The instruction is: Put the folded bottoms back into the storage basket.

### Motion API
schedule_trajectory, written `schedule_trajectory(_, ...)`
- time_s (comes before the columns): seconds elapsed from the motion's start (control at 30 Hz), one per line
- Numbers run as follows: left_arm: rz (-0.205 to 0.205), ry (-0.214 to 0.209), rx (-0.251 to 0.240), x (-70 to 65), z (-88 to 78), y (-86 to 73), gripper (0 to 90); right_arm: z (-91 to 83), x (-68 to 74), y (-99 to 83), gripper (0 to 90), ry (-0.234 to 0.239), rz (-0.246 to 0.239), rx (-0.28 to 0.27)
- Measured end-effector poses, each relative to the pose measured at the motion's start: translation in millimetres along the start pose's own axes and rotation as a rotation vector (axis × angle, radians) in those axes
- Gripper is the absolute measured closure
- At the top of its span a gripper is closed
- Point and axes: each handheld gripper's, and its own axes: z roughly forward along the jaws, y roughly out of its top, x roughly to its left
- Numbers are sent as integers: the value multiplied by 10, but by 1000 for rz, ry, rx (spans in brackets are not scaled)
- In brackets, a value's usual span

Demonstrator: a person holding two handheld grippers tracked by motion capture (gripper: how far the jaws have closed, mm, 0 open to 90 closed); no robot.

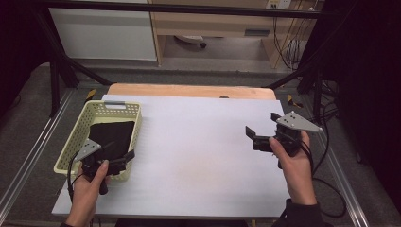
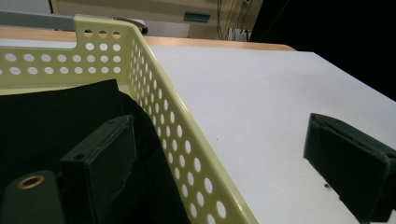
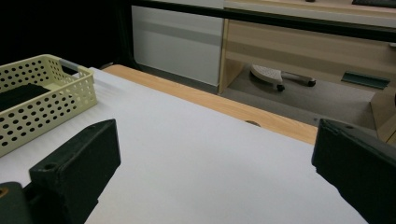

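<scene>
2 grippers, both spread wide and holding nothing. My left gripper (image 1: pixel 111 158) straddles the basket (image 1: pixel 75 137) wall, nearest the black cloth (image 1: pixel 111 135) inside; my right gripper (image 1: pixel 260 135) hangs well apart.

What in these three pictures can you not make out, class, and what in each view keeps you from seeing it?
- Black cloth in the yellow basket: its near part is hidden in the high view by the left gripper; its folds are too dark to read.
- Basket's near end: cut off by the bottom edge in the left gripper view.
- Right gripper: the right gripper view cuts off its right-hand jaw at the frame edge.
</scene>
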Motion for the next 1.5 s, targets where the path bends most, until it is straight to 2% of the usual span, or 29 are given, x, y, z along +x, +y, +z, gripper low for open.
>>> schedule_trajectory(0.37, 2, 4, 3, -2, 1, -1, 91, -66, -6, -99, 32, 27, -7, 25)
schedule_trajectory(0.63, -2, 2, 0, 2, -1, -1, 91, -92, -11, -203, 39, 34, -9, 20)
schedule_trajectory(0.83, -5, 2, -1, 2, -4, -2, 90, -121, -27, -270, 37, 23, -9, 6)
schedule_trajectory(1.23, -6, 2, -3, 3, -6, -2, 90, -98, 29, -520, 40, 44, -16, 21)
schedule_trajectory(1.5, -1, 4, -1, 0, -5, -2, 90, -71, 72, -672, 36, 57, -4, 28)
